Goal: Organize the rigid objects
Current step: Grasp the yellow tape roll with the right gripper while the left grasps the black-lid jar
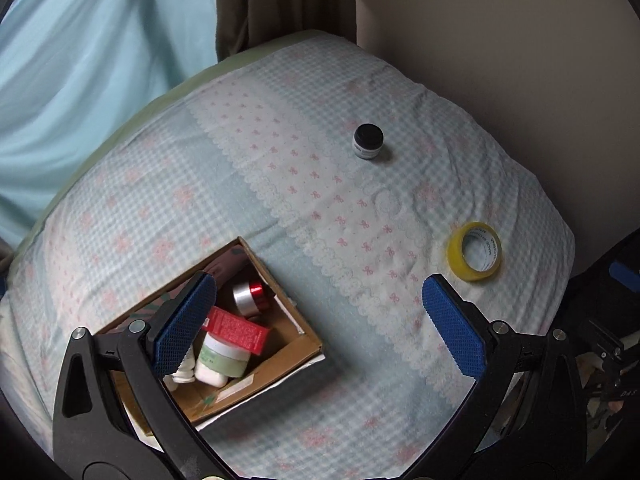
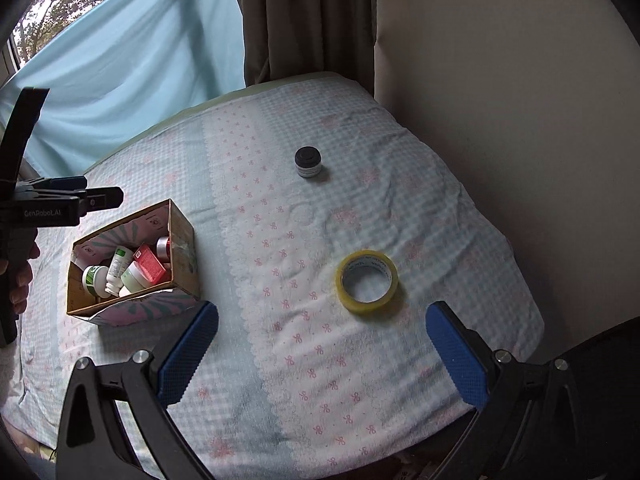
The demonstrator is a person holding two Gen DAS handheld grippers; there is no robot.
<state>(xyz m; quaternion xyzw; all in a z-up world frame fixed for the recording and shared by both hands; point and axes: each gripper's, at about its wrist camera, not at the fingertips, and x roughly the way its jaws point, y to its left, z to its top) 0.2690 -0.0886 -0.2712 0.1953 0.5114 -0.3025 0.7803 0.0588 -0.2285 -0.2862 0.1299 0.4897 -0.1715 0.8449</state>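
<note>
Right gripper (image 2: 322, 344): at the bottom of the right wrist view. Its two blue pads are spread wide apart. Nothing is between them. It hangs over the bed cover (image 2: 280, 380).
Left gripper (image 1: 316, 322): at the bottom of the left wrist view. Its blue pads are spread wide too, and they hold nothing. Its left pad sits in front of the box. In the right wrist view it shows at the left edge, with a hand (image 2: 18, 280) on its grip.
Box (image 2: 182, 240): an open cardboard box on the bed, left of the middle in the right wrist view. It is partly full.
In the box: a red carton (image 2: 150, 266), a round green and white jar (image 2: 134, 276), a white bottle (image 2: 118, 266), a red and silver tub (image 2: 163, 248). They lie jumbled and touch each other.
Tape roll (image 2: 367, 282): yellow, flat on the bed cover, right of the middle. It is well apart from the box.
Small jar (image 2: 309, 162): black lid, standing upright, farther back on the bed, alone.
Far back: a blue cloth (image 2: 140, 60) at the upper left, a brown curtain (image 2: 304, 20) at the top middle, a plain wall (image 2: 500, 100) at the right.
</note>
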